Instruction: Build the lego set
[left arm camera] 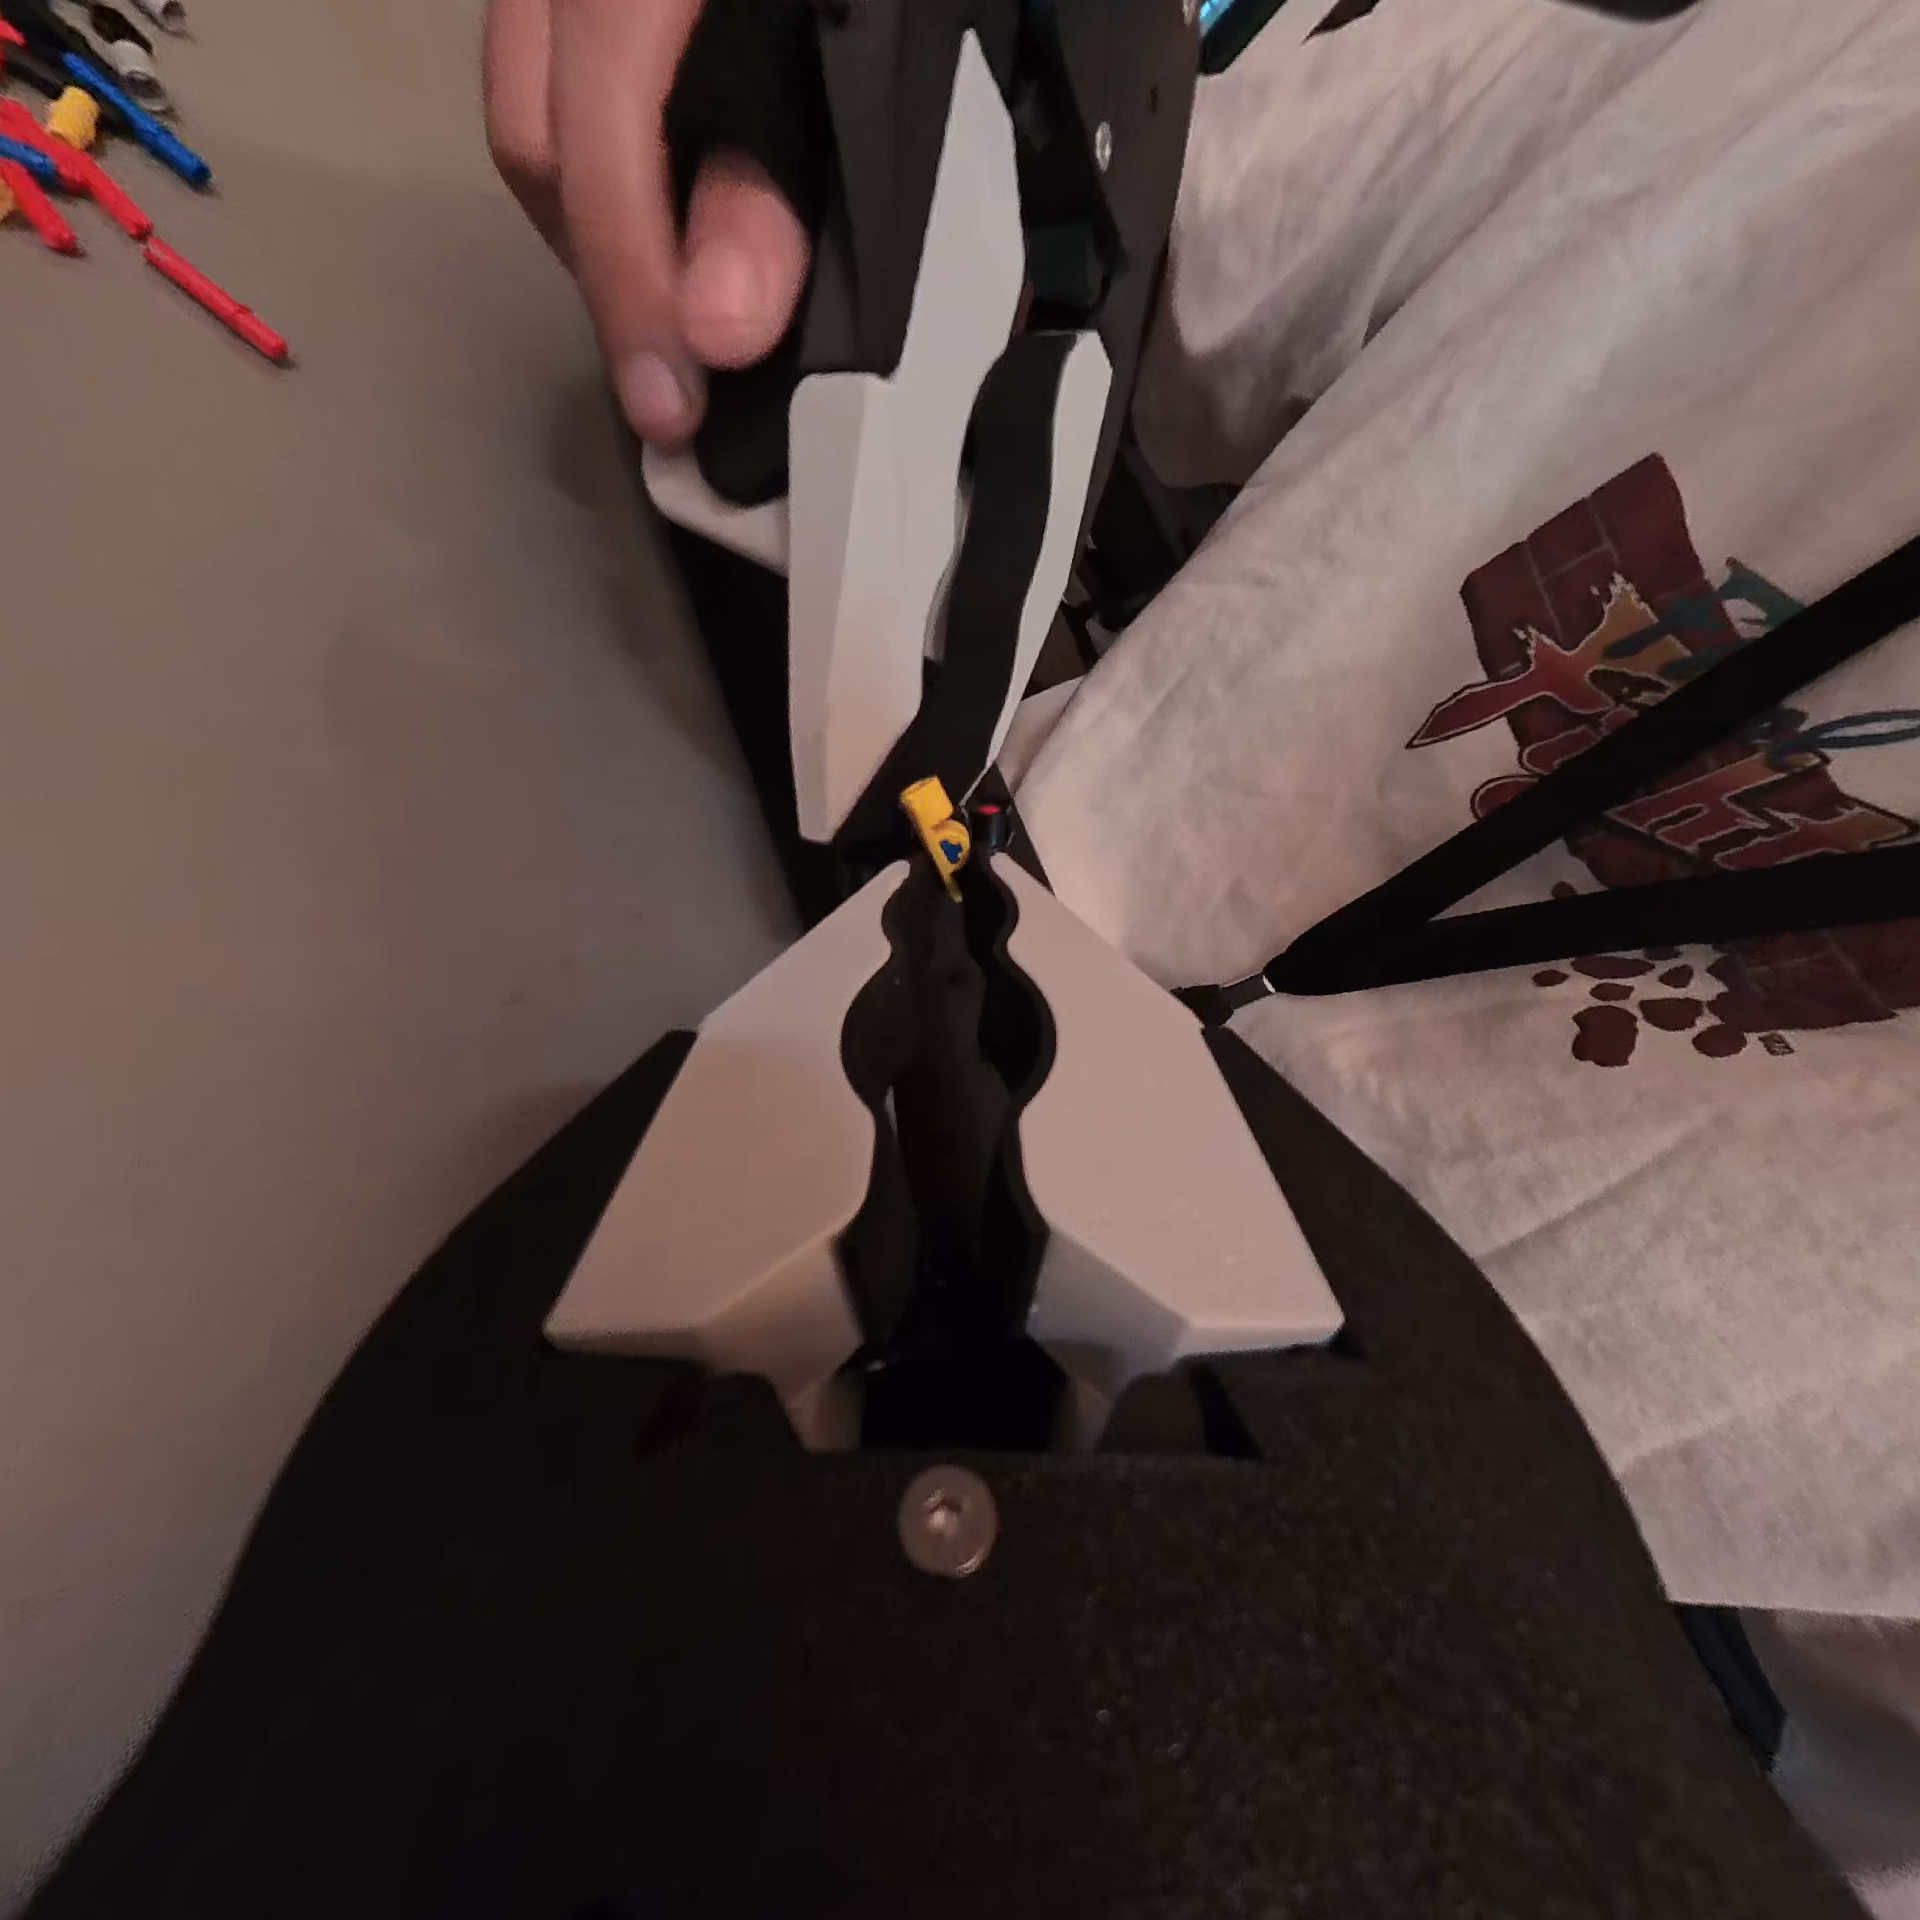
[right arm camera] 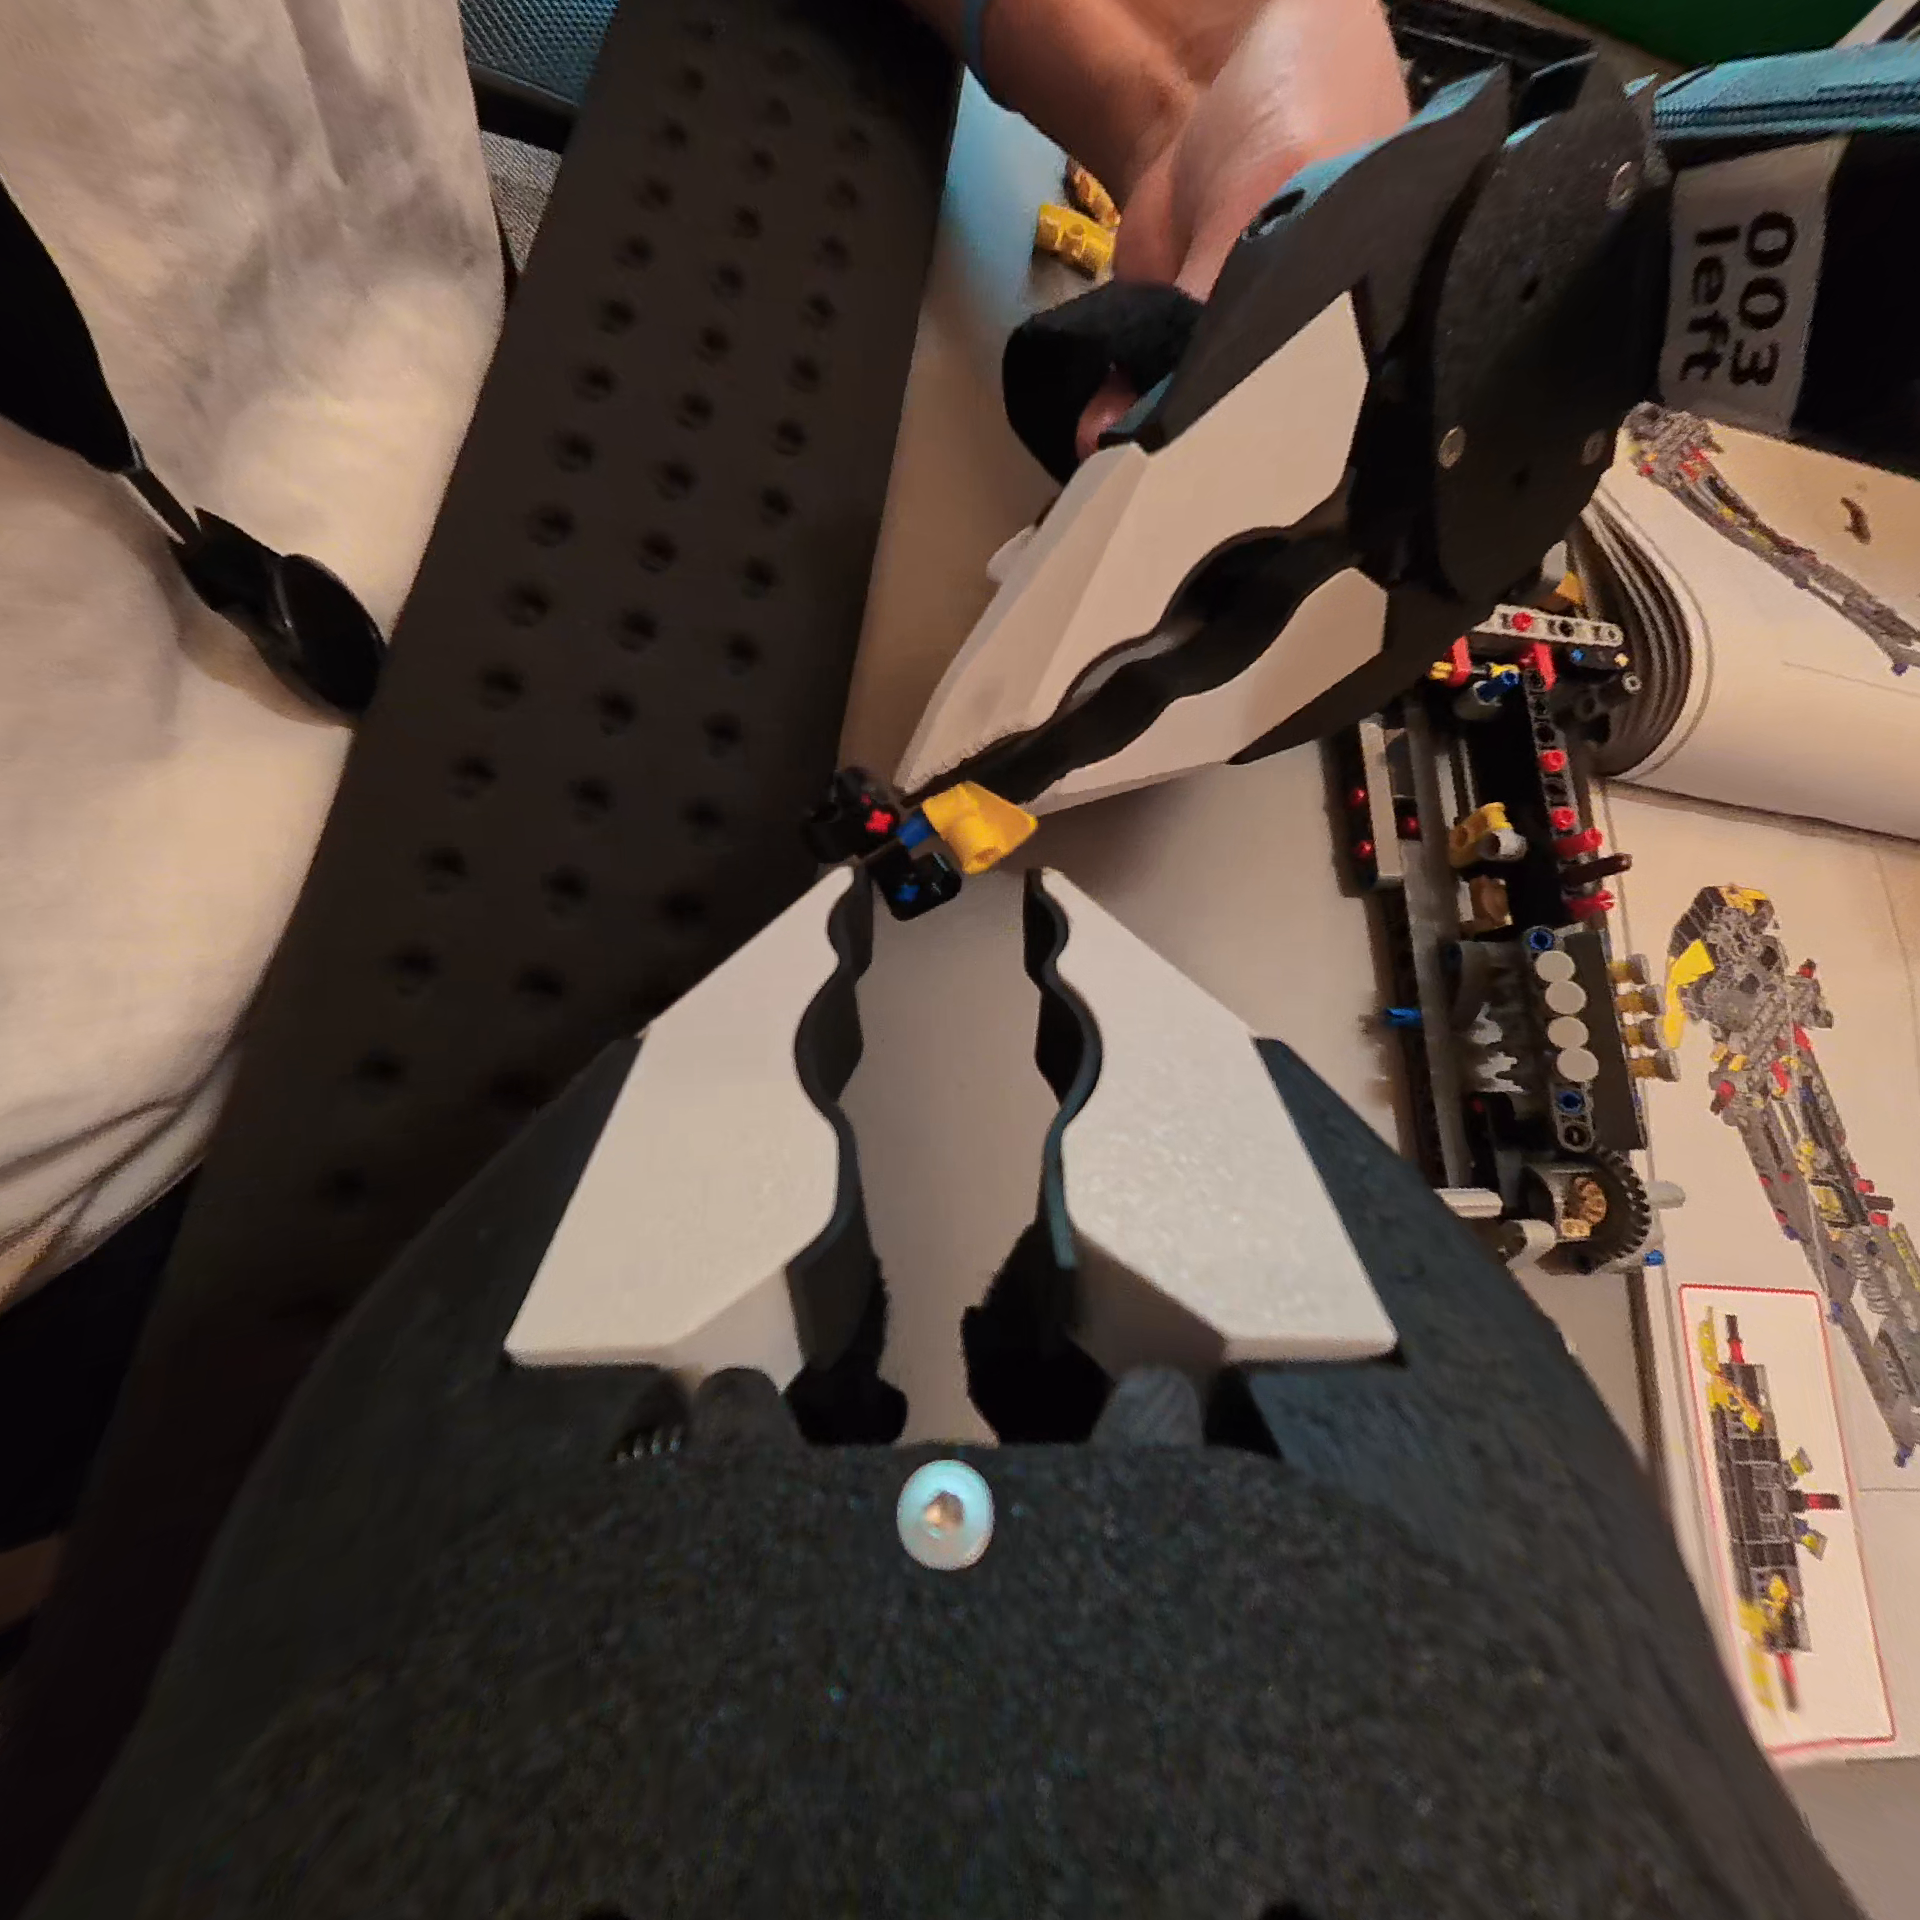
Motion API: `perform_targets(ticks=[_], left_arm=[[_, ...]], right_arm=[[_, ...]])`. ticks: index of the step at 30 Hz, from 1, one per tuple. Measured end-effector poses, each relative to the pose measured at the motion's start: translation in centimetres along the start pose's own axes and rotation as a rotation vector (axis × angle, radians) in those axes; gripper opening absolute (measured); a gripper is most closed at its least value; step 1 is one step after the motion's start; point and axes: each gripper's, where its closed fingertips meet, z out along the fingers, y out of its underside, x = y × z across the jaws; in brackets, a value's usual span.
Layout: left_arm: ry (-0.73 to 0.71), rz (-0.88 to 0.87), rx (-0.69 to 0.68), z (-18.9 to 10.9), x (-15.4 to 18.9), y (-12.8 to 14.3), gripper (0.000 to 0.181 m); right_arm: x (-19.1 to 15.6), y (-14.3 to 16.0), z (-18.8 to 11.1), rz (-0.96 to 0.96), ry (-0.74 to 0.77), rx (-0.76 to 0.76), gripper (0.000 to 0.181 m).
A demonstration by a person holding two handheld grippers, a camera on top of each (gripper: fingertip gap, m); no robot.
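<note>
My left gripper [left arm camera: 951,883] is shut on a small lego sub-assembly [left arm camera: 935,831]: a yellow piece with a blue pin and black connectors with a red axle end. In the right wrist view the left gripper [right arm camera: 914,795] comes in from the upper right, holding that sub-assembly [right arm camera: 971,821] in the air. My right gripper [right arm camera: 945,883] is open and empty, its fingertips just below the sub-assembly, with the black connector [right arm camera: 920,883] near its left fingertip. In the left wrist view the right gripper [left arm camera: 914,805] reaches down from the top, tip to tip with mine.
A partly built grey and black lego model [right arm camera: 1538,935] lies on the table at right, beside open instruction booklets [right arm camera: 1787,1091]. Loose red, blue and yellow pieces [left arm camera: 104,177] lie far left. A person's white shirt [left arm camera: 1455,727] and a black perforated band [right arm camera: 623,520] are close. The grippers are tip to tip, or close to it.
</note>
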Motion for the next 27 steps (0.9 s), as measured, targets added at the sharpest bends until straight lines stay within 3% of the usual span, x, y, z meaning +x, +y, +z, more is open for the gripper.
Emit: perform_targets(ticks=[9,13,27], left_arm=[[-0.033,-0.099,-0.025,0.1,-0.9,0.2,0.002],[-0.081,-0.112,-0.054,0.2,-1.4,0.6,0.002],[-0.180,-0.111,-0.137,0.6,-2.6,2.3,0.002]], right_arm=[[0.7,0.2,0.4,-0.203,0.173,-0.092,0.040],[0.1,0.9,1.1,-0.219,0.144,-0.151,0.030],[-0.7,2.2,2.9,-0.244,0.112,-0.209,0.024]])
